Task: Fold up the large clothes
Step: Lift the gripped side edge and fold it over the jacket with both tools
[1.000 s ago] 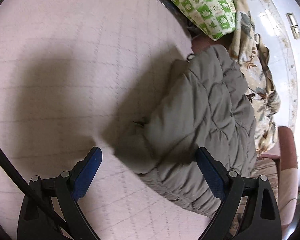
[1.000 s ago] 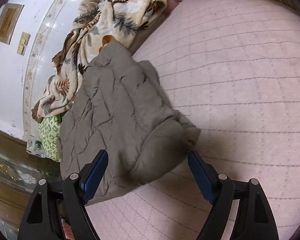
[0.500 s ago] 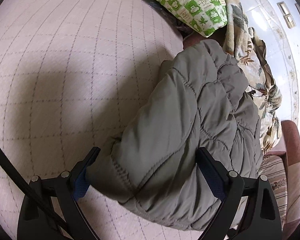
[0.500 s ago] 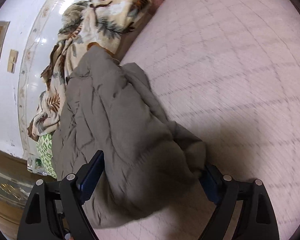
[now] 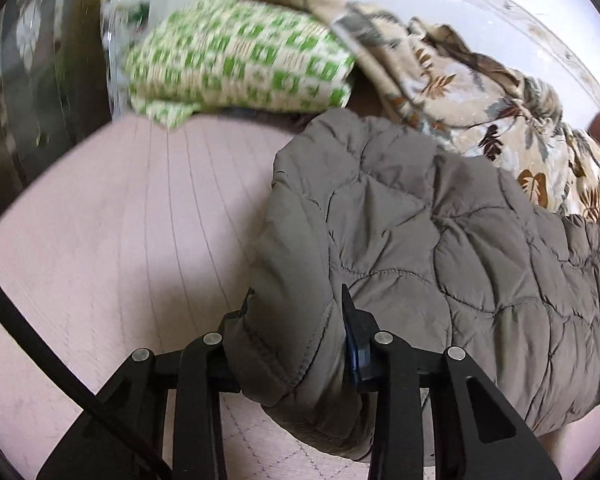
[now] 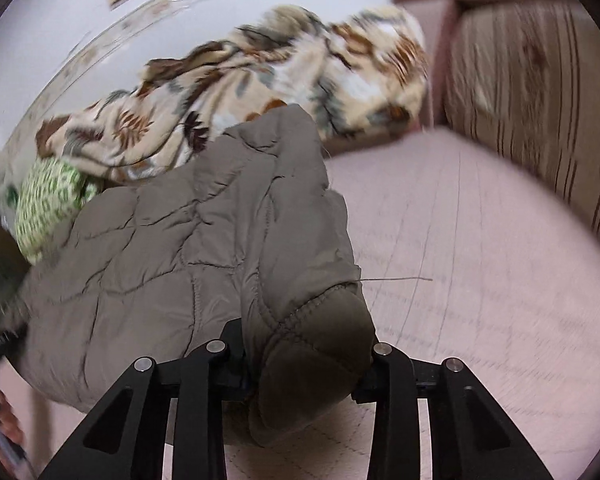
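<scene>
The left hand-held gripper (image 5: 296, 344) has just been closing and now clamps a padded edge of a grey-brown quilted jacket (image 5: 440, 248) between its 2 black fingers; a strip of blue pad (image 5: 352, 354) shows on the right finger against the fabric. The right hand-held gripper (image 6: 308, 356) has likewise just been closing, and its 2 fingers pinch a stitched, cuff-like end of the same jacket (image 6: 188, 240), which bulges out between them.

From both grips the jacket spreads away across a pale pink quilted bed cover (image 5: 112, 220), bunched and creased, with its far end reaching toward the head of the bed. Just beyond it lies a crumpled cream blanket (image 6: 228, 92) printed with brown and grey leaves. Beside the blanket sits a green-and-white patterned pillow (image 5: 236, 60), partly tucked under the blanket's edge.

In the right wrist view, a striped beige cushion (image 6: 532, 96) stands at the right side of the bed, and a white wall (image 6: 60, 28) rises behind the blanket. A black cable (image 5: 32, 344) crosses the lower left of the left wrist view.
</scene>
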